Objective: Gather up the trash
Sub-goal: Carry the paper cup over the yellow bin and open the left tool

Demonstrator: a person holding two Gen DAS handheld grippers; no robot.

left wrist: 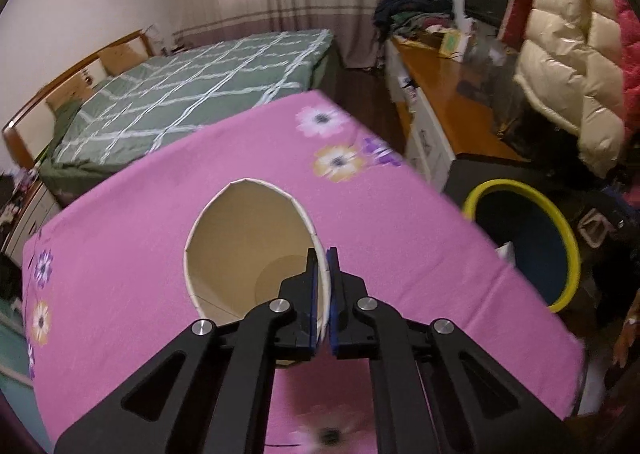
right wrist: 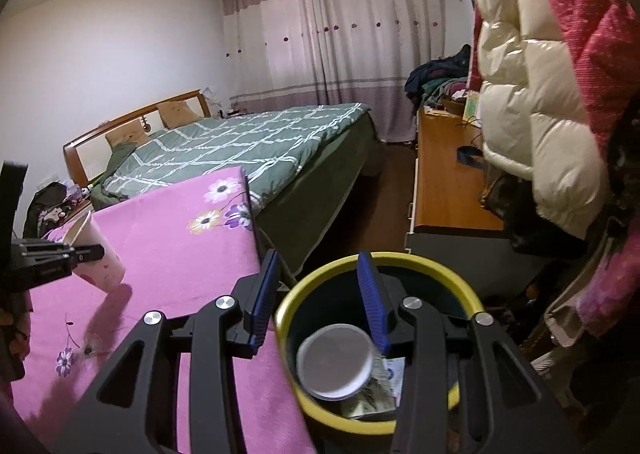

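My left gripper (left wrist: pixel 323 254) is shut on the rim wall of a white paper cup (left wrist: pixel 248 250) and holds it tilted above the pink flowered table (left wrist: pixel 160 214). The cup (right wrist: pixel 98 254) and the left gripper (right wrist: pixel 86 254) also show at the left of the right wrist view, lifted off the cloth. My right gripper (right wrist: pixel 318 262) is open and empty above a dark bin with a yellow rim (right wrist: pixel 420 260). Another white cup (right wrist: pixel 334 364) lies in the bin on some paper. The bin (left wrist: pixel 568 238) stands right of the table in the left wrist view.
A bed with a green checked cover (right wrist: pixel 248 150) lies behind the table. A wooden sideboard (right wrist: pixel 444 182) with piled clothes runs along the right wall. A cream and pink padded coat (right wrist: pixel 532 102) hangs close on the right, over the bin.
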